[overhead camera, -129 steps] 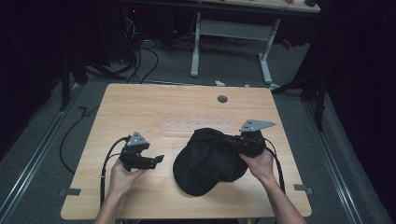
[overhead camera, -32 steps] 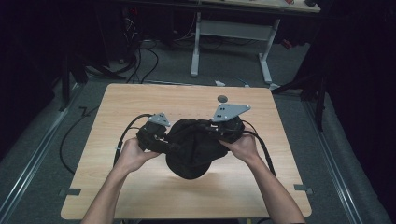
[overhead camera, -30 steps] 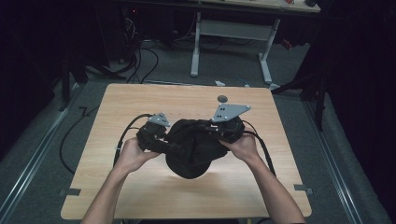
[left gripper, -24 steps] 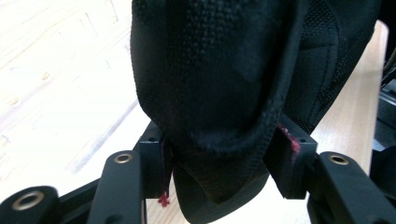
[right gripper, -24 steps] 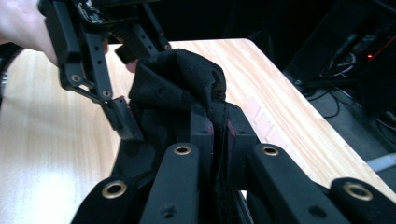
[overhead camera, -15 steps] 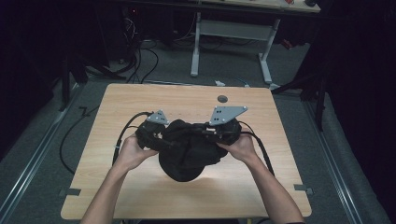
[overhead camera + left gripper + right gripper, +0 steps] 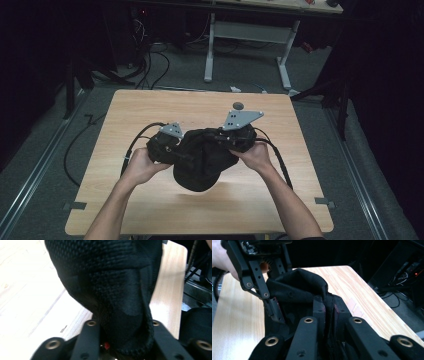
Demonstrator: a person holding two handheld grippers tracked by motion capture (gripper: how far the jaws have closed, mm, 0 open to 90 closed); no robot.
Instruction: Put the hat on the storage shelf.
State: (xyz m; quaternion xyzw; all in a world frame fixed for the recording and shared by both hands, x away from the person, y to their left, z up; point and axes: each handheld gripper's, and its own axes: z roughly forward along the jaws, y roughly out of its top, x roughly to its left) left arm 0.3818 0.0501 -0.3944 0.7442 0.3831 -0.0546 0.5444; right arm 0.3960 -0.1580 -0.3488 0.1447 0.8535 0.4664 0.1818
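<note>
Cloth (image 7: 202, 162), black knit, bunched, held above middle of wooden table (image 7: 145, 107) between our 2 grippers. Left gripper (image 7: 186, 156) clamped on cloth's left edge; in left gripper view fabric (image 7: 112, 290) fills gap between jaws and blocks most of tabletop. Right gripper (image 7: 216, 136) pinching cloth's upper right fold, jaws nearly together with fabric (image 7: 307, 287) between. Small dark disc (image 7: 238, 105) on table's far edge, well apart. White desk frame (image 7: 250, 35) and floor cables (image 7: 150, 55) beyond table

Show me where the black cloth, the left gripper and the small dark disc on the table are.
black cloth (image 7: 200, 167), high view, its hanging middle.
left gripper (image 7: 186, 156), high view, jaw tips at the cloth.
small dark disc (image 7: 238, 105), high view, its centre.
</note>
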